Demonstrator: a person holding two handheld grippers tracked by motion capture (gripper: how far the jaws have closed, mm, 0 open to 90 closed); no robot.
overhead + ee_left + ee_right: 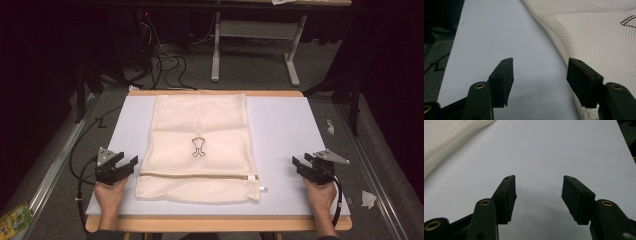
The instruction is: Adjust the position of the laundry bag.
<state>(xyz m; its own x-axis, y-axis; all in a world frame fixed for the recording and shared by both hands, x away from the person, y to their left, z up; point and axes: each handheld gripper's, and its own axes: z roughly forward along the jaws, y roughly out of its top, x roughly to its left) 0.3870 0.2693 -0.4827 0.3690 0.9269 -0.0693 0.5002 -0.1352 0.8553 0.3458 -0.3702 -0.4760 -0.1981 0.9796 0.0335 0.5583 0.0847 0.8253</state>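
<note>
A cream mesh laundry bag (200, 145) lies flat in the middle of the white board (285, 125), with a small dark emblem (198, 147) at its centre and a zipper (200, 176) across its near end. My left gripper (126, 162) rests at the bag's near left corner, open, nothing between its jaws. In the left gripper view the bag (599, 37) lies just beyond the right jaw of my gripper (540, 61). My right gripper (301, 161) stands open over bare board to the right of the bag. The right gripper view has the gripper (538, 178) over white board and the bag (446, 137) at upper left.
The board lies on a wooden table (215, 223). Cables (165, 65) run over the grey floor behind it, near a white table frame (255, 45). Scraps of paper (369, 199) lie on the floor at right, a yellow-green packet (12, 220) at lower left.
</note>
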